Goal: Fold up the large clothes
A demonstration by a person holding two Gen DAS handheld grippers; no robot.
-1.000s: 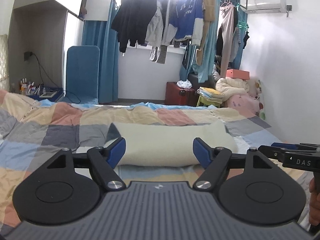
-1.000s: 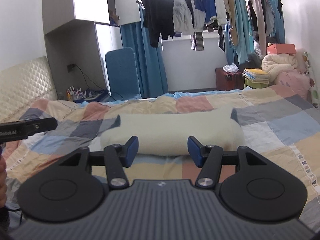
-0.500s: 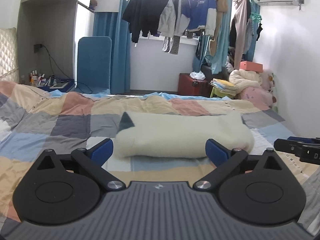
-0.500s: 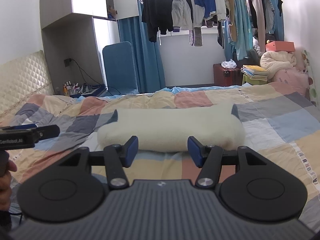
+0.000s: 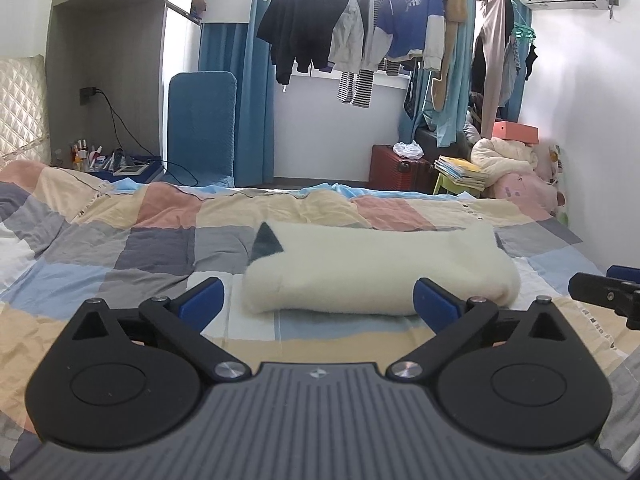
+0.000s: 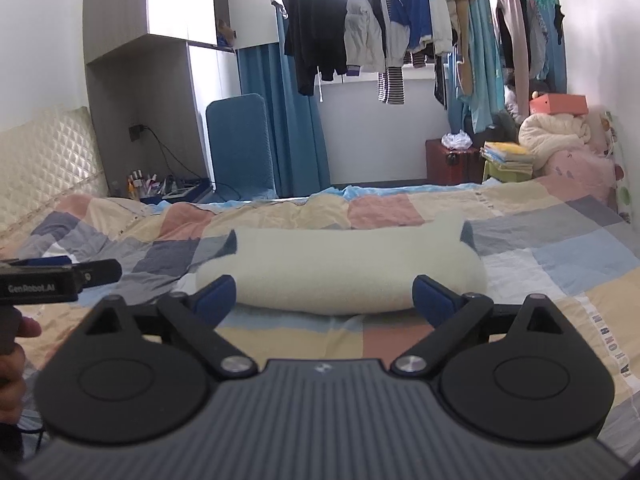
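A cream fleece garment (image 5: pixel 376 272) lies folded into a long thick bundle across the checked quilt (image 5: pixel 132 248), with grey tips at both far corners. It also shows in the right wrist view (image 6: pixel 340 276). My left gripper (image 5: pixel 318 300) is open wide and empty, held just short of the bundle's near edge. My right gripper (image 6: pixel 324 296) is open wide and empty, also just short of the bundle. Each gripper's side shows at the edge of the other's view: the right one (image 5: pixel 608 290) and the left one (image 6: pixel 60 278).
Clothes hang on a rail (image 5: pixel 360 28) by the window beyond the bed. A blue chair (image 5: pixel 202 128), a red case (image 5: pixel 400 168), a stool with books (image 5: pixel 460 172) and piled bedding (image 5: pixel 512 168) stand past the far edge. A padded headboard (image 6: pixel 44 168) is at left.
Both grippers have opened wider, the right one in the last half second. Both have drawn back a little from the folded bundle, which lies still.
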